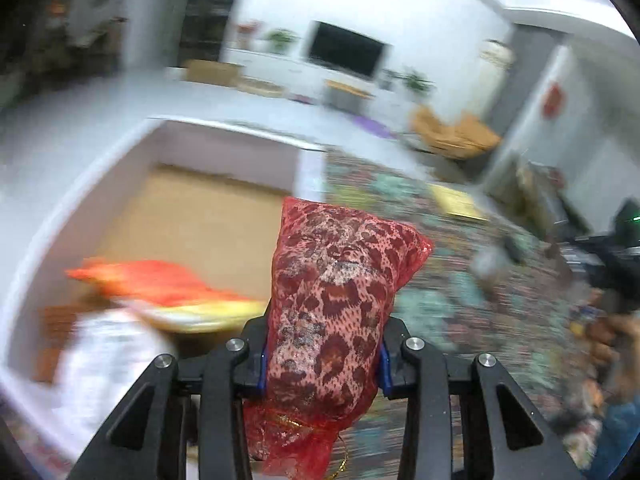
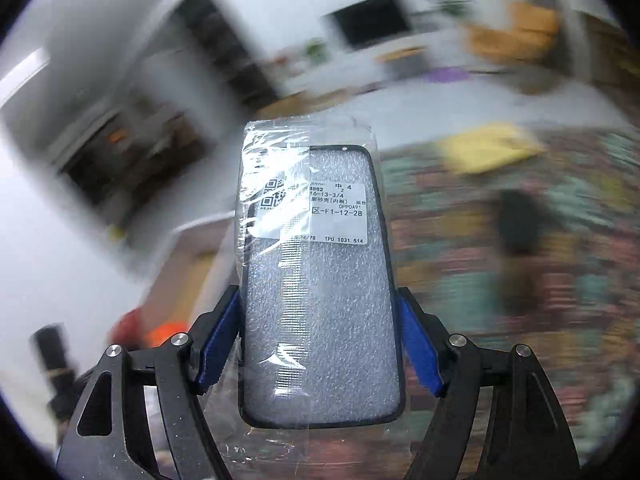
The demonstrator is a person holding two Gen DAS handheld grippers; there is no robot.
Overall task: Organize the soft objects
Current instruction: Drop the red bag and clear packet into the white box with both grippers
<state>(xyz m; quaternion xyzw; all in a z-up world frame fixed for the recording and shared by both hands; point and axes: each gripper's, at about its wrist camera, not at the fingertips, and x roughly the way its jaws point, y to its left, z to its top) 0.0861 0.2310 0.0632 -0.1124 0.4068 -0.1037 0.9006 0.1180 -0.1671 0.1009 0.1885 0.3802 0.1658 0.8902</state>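
My left gripper [image 1: 323, 360] is shut on a red mesh pouch [image 1: 336, 280] with a leopard-print bundle inside, held upright above a patterned cloth [image 1: 480, 320]. The pouch's gold tie hangs below the jaws. In the right wrist view my right gripper [image 2: 320, 340] is shut on a dark-rimmed phone case [image 2: 320, 288] sealed in a clear plastic sleeve with a white barcode label; both blue pads [image 2: 218, 344] press on its long edges. Both views are blurred by motion.
A white open box [image 1: 224, 148] with a brown floor stands left of the pouch, holding an orange and yellow soft item [image 1: 160, 284] and a white packet [image 1: 108, 360]. On the cloth lie a yellow item [image 2: 488, 148] and a dark object [image 2: 516, 224]. A hand [image 1: 612, 340] shows at the right edge.
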